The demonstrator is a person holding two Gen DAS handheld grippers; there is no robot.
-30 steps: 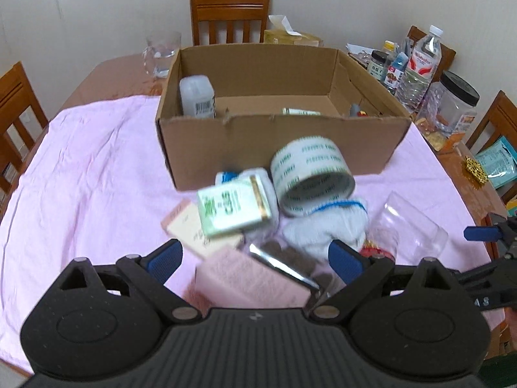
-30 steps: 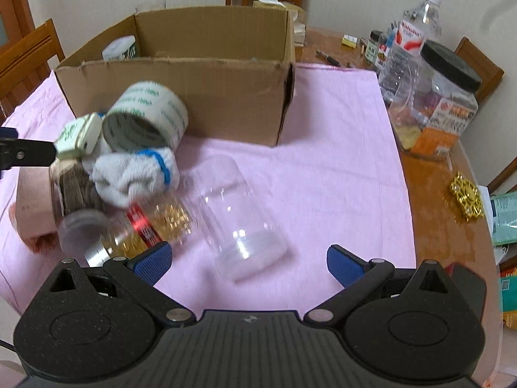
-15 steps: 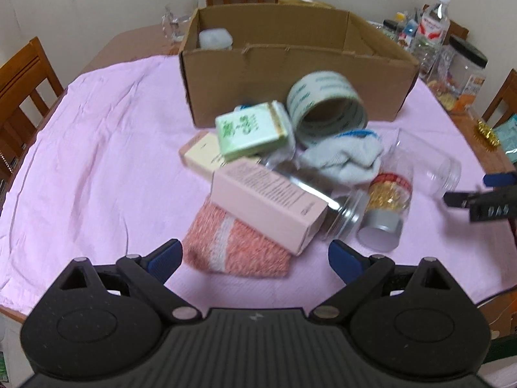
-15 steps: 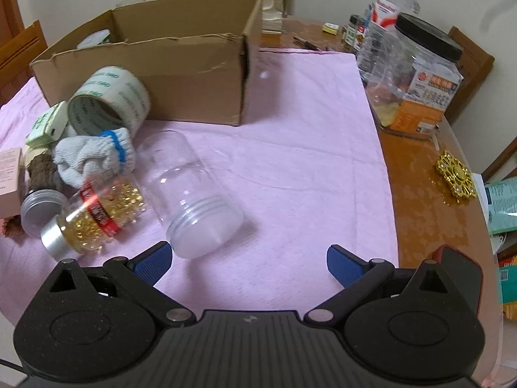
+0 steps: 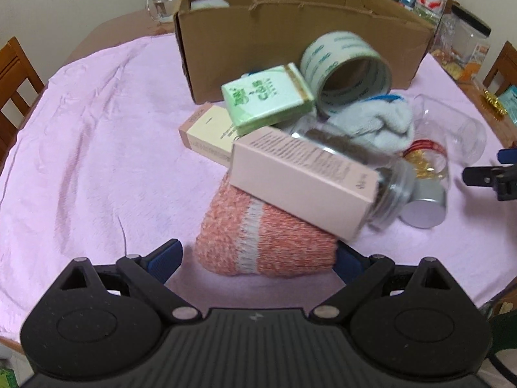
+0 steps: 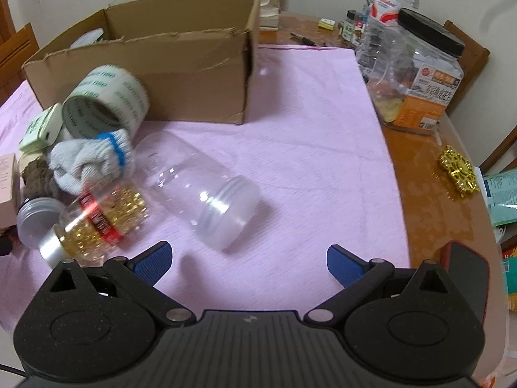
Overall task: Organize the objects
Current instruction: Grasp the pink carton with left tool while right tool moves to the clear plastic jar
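A pile lies on the pink cloth (image 5: 97, 148) before a cardboard box (image 5: 290, 29): an orange knitted sock (image 5: 258, 239), a pink carton (image 5: 300, 181) across it, a green packet (image 5: 268, 98), a tape roll (image 5: 347, 68), a white glove (image 5: 378, 123), a dark-filled jar (image 5: 384, 174) and a gold capsule bottle (image 6: 100, 216). My left gripper (image 5: 258, 258) is open, its fingers either side of the sock's near end. My right gripper (image 6: 248, 262) is open and empty, just short of a clear plastic jar (image 6: 200, 187) lying on its side.
At the right table edge stand a black-lidded snack jar (image 6: 423, 74), a water bottle (image 6: 384, 22) and small bottles. A gold ornament (image 6: 458, 174) and packets lie on bare wood. Wooden chairs surround the table. A glass mug (image 5: 161, 3) stands behind the box.
Both grippers have pulled back and lowered toward the near side of the pile. The left one now straddles the orange sock's end. The right one faces the clear jar more closely.
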